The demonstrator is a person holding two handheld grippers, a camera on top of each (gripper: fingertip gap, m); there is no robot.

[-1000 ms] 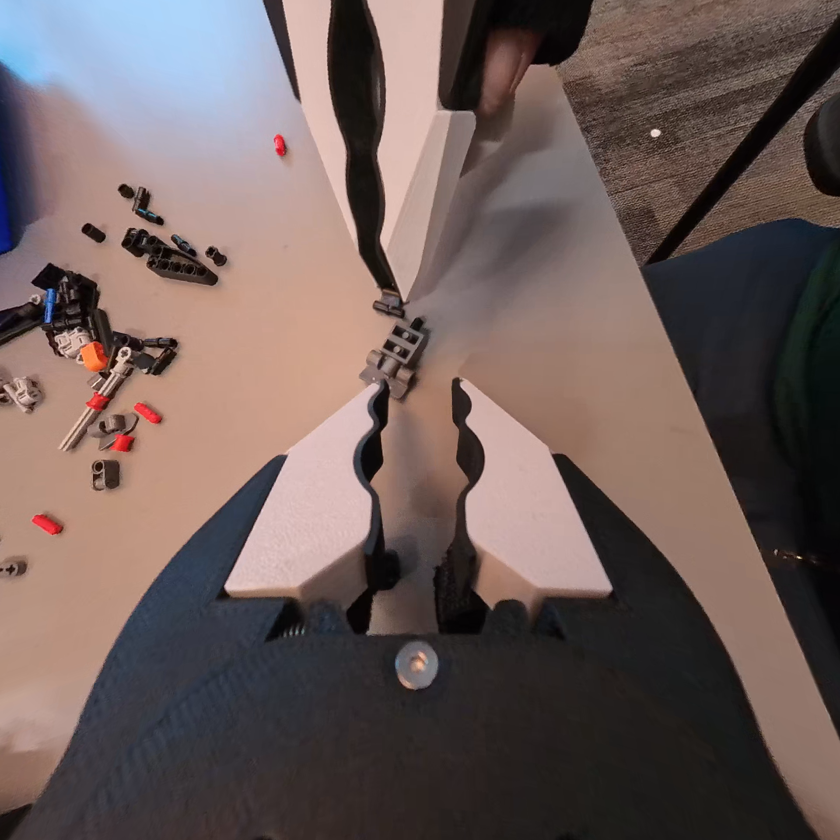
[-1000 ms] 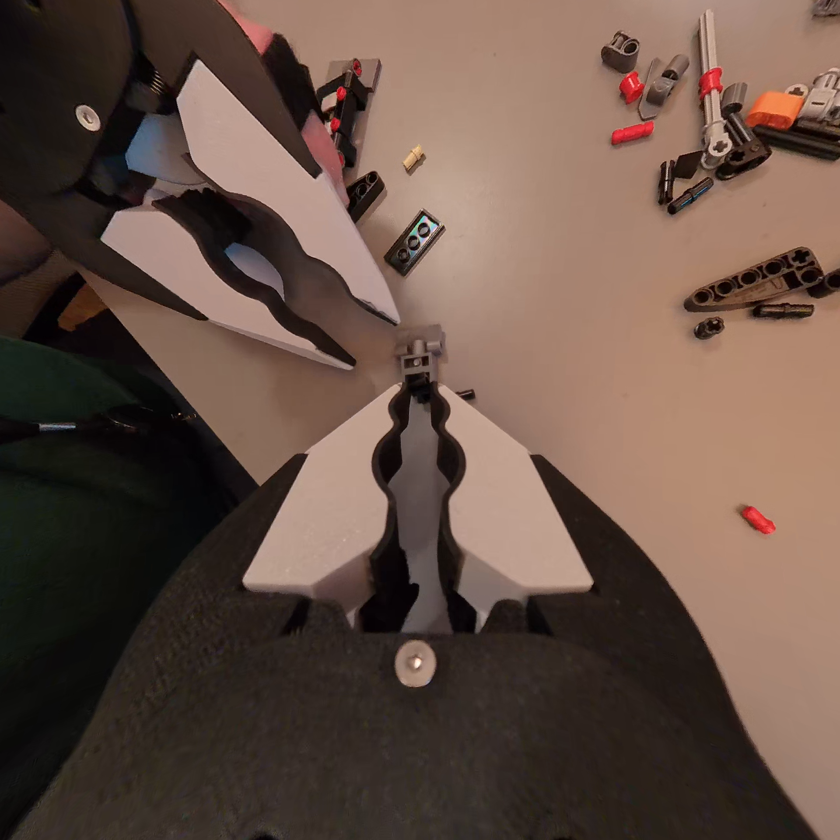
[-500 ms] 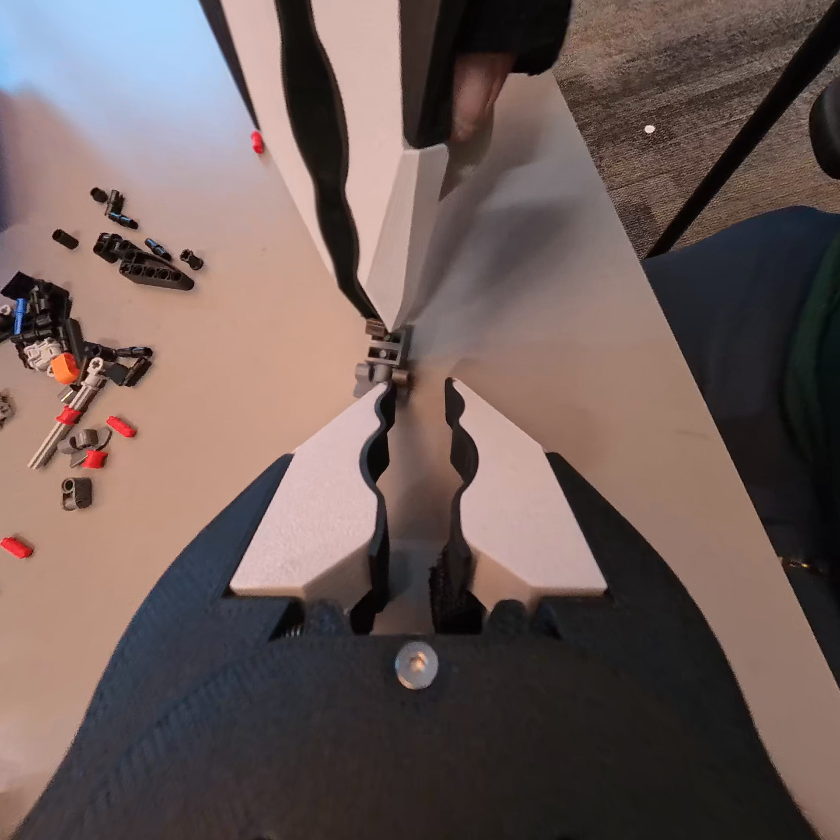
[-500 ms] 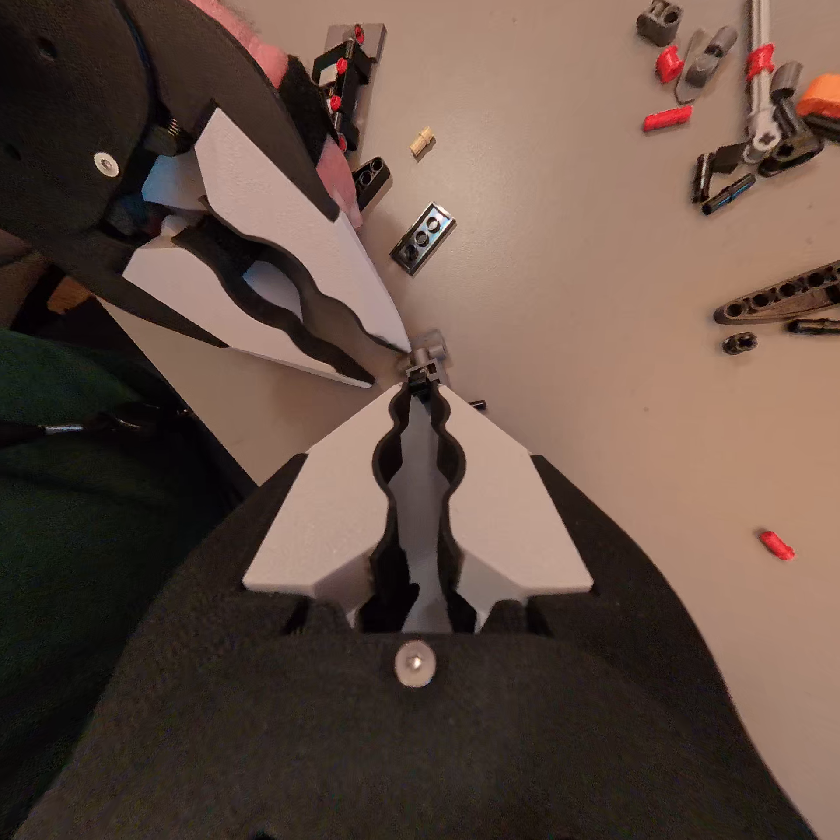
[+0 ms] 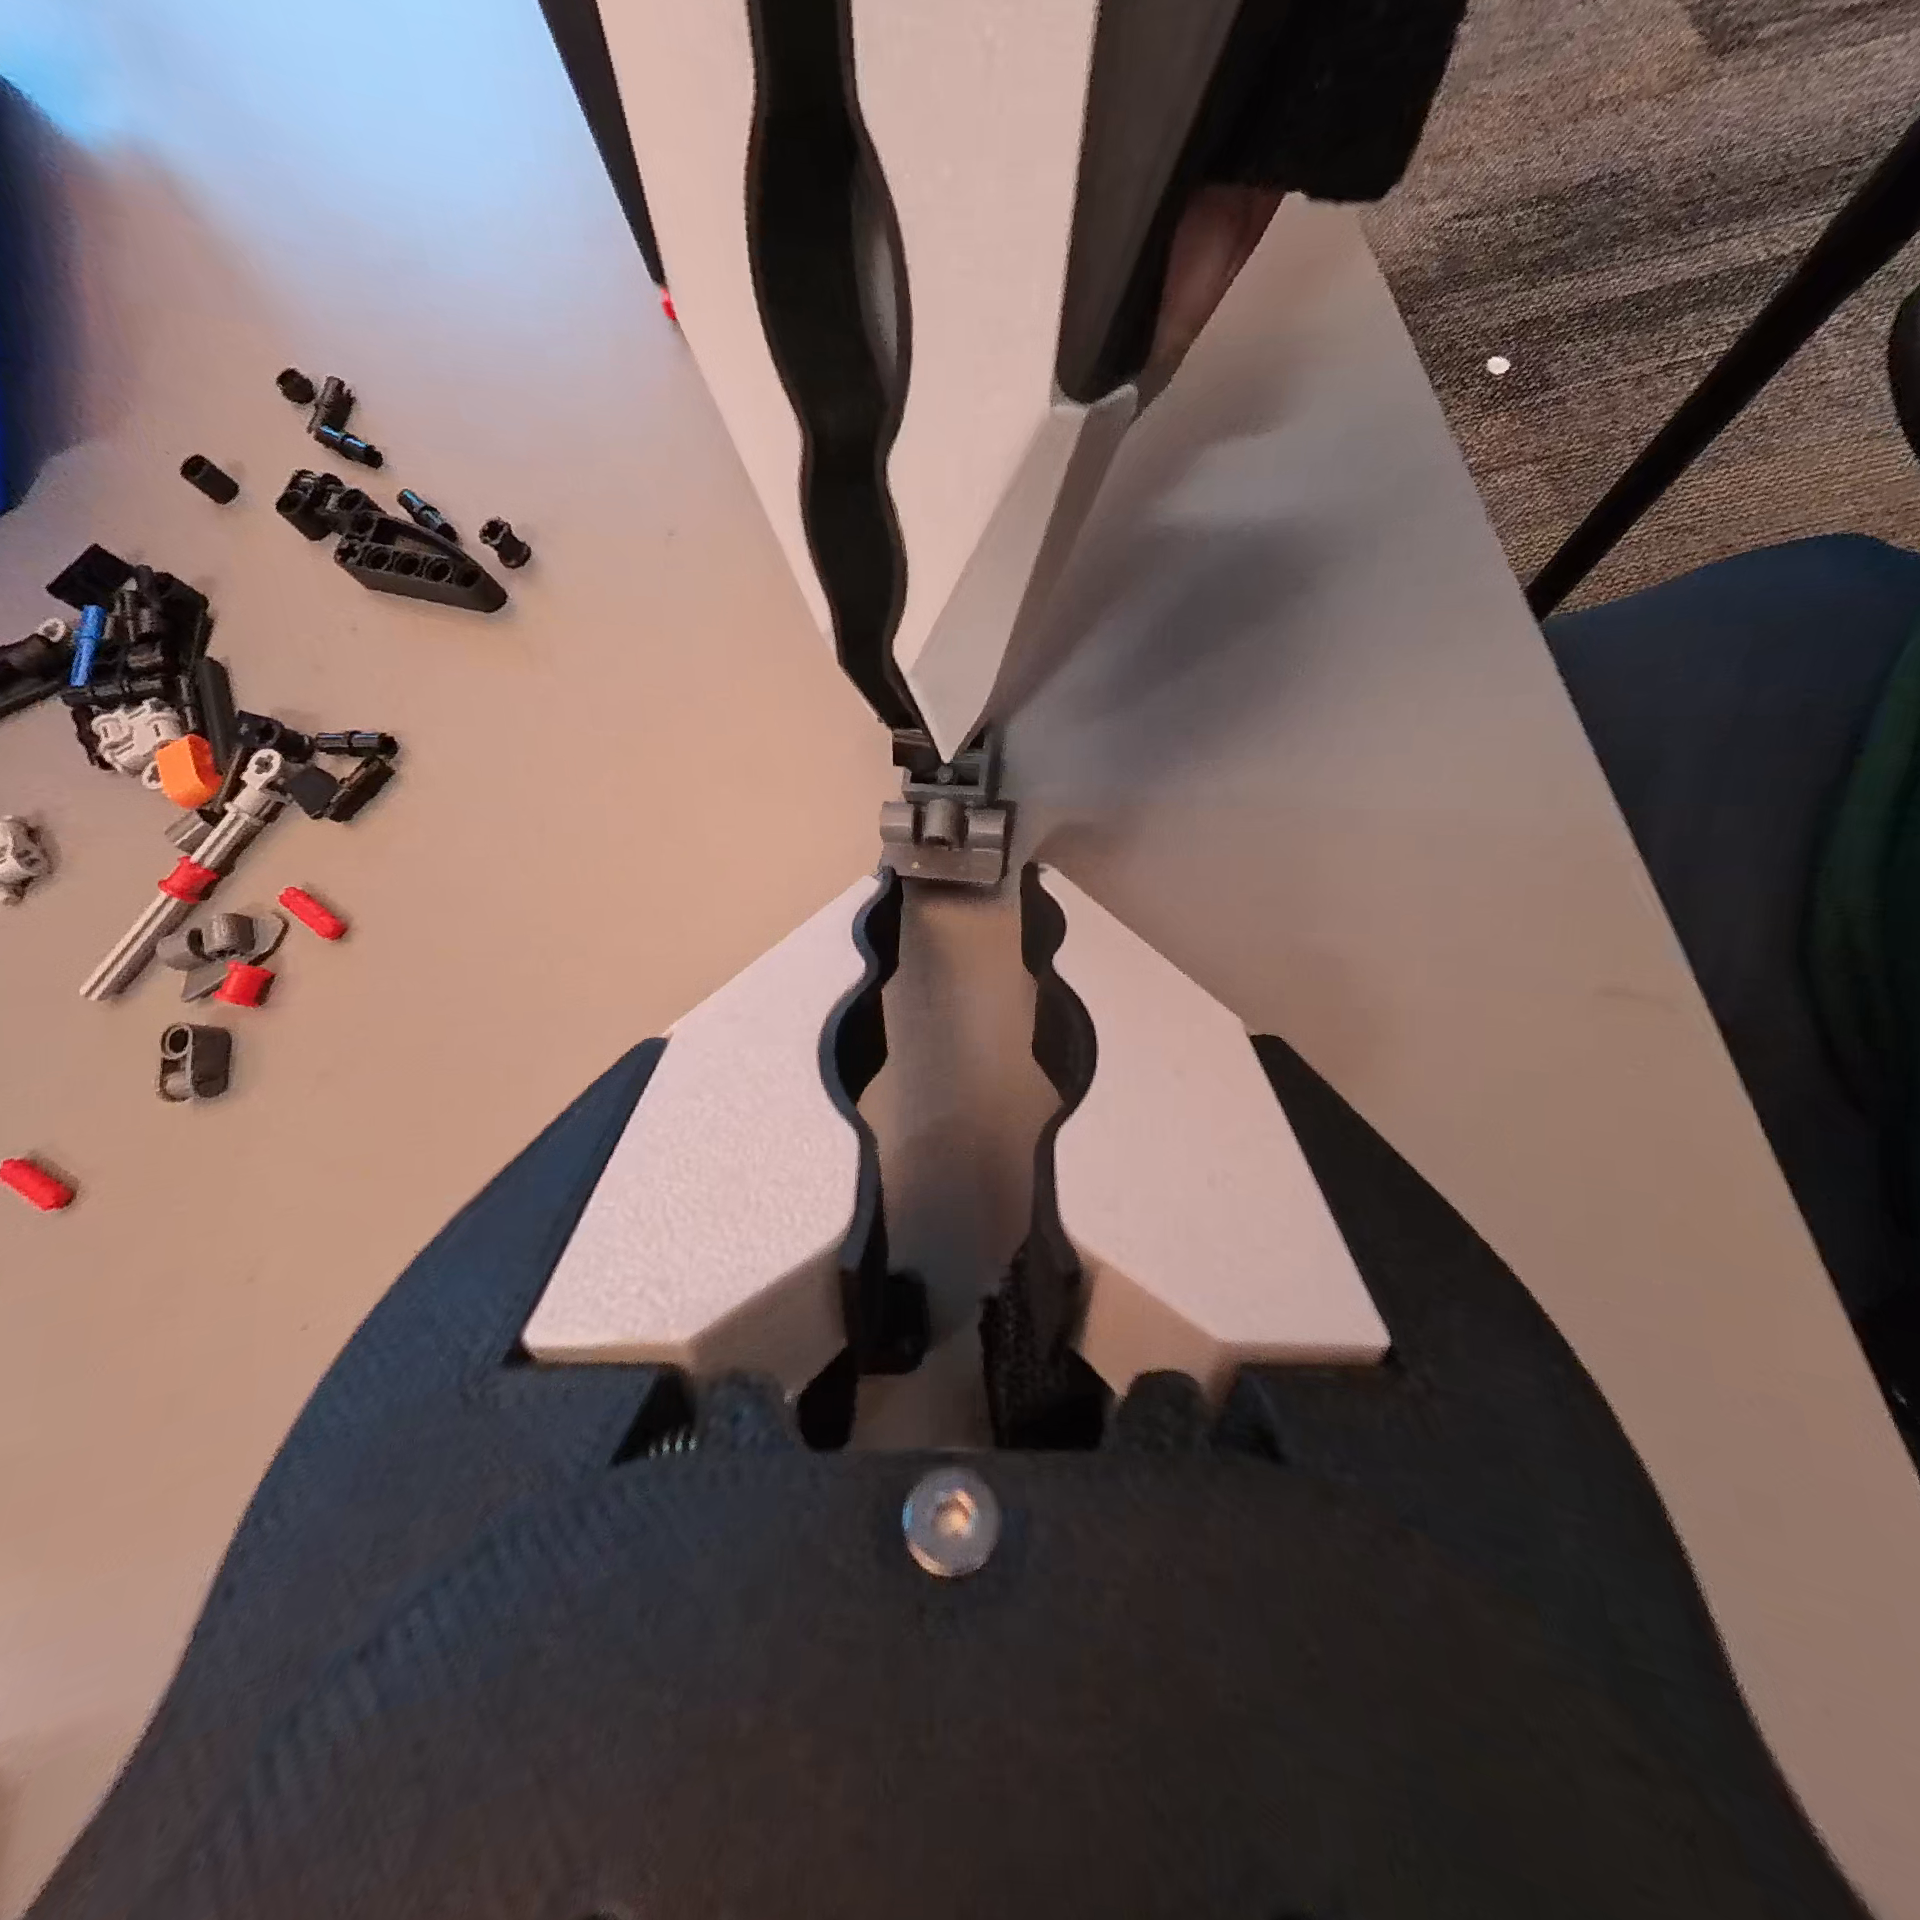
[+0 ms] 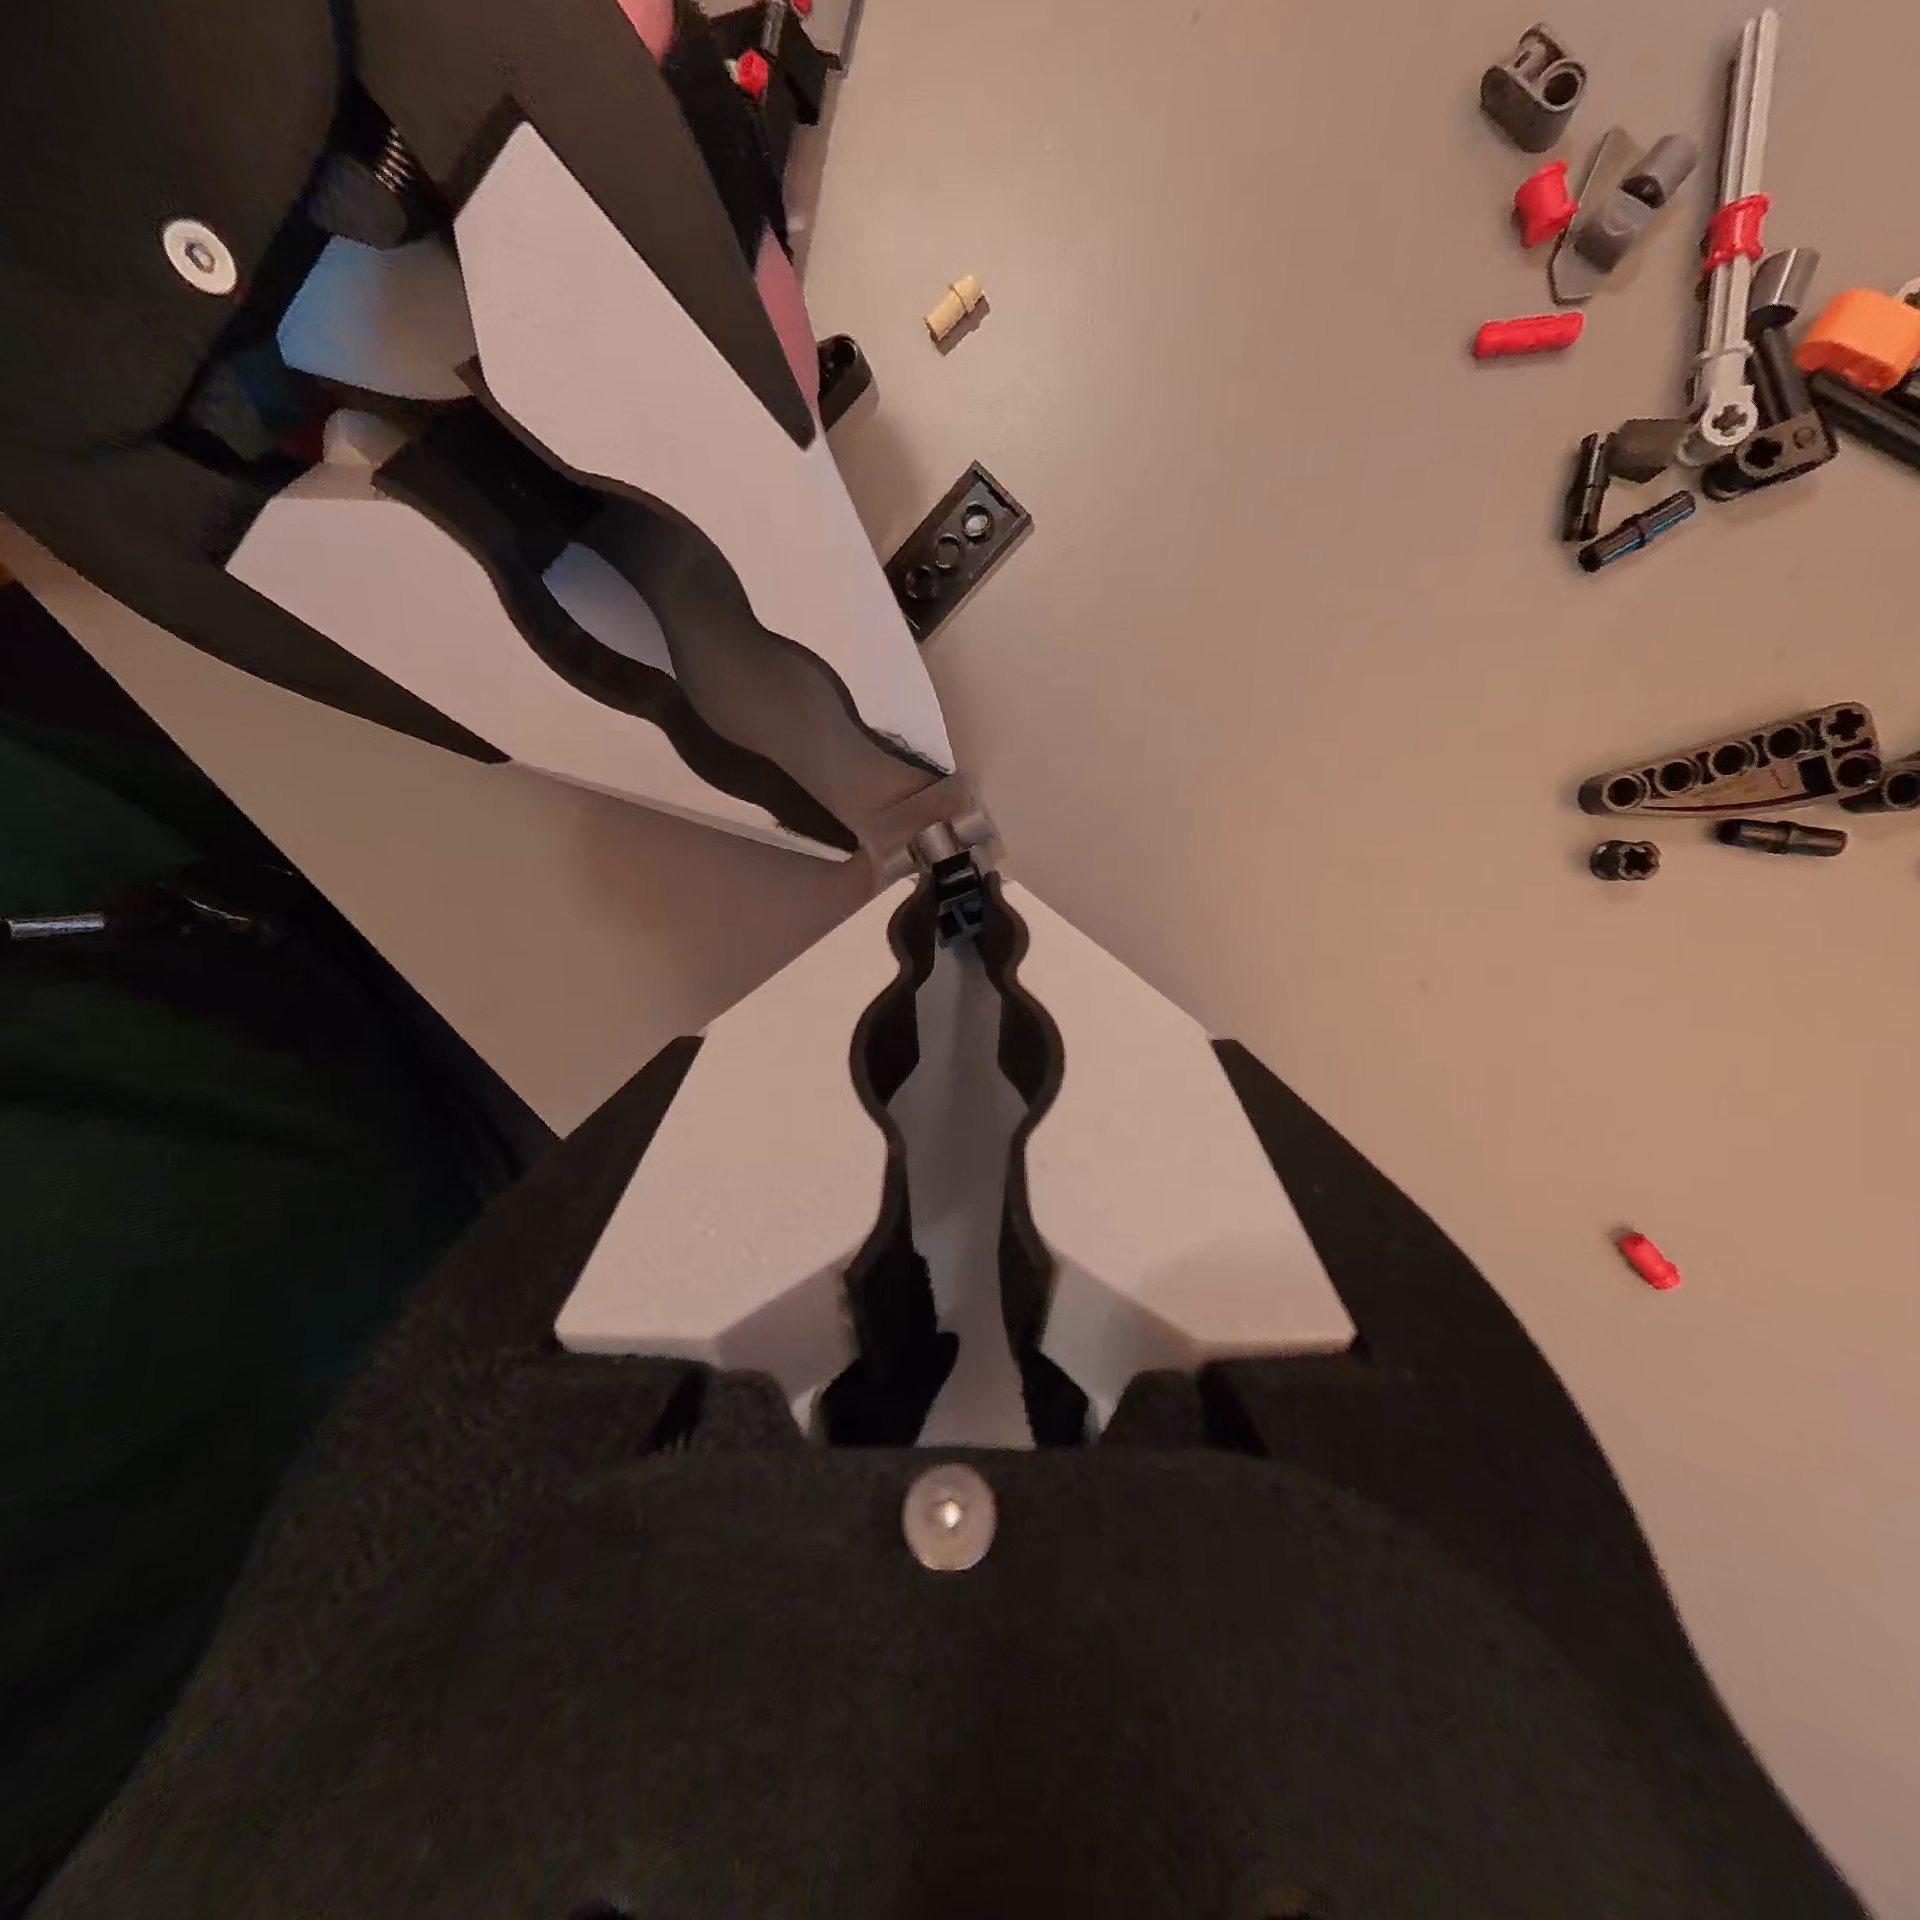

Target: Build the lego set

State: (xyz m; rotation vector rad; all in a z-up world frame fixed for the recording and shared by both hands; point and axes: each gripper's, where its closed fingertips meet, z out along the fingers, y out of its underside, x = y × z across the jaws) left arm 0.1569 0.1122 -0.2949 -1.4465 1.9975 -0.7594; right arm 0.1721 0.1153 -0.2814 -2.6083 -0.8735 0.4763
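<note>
The right hand-held gripper [image 6: 954,902] pinches a small black piece [image 6: 958,906]. The left hand-held gripper [image 5: 951,883] is a little open around the grey hinge piece [image 5: 945,840]. Close gently, then push straight.

Both tongs [image 5: 951,883] have pale wedge fingers [image 5: 748,1122] with wavy black pads, dark textured bodies (possibly printed), one silver screw [image 5: 951,1522].

No readable text, labels, numbers or signs anywhere in either view

The left gripper [image 5: 951,883] reaches up from the frame's bottom, jaws parted. The right gripper [image 6: 961,904] points up at frame centre, tips pinched together.
</note>
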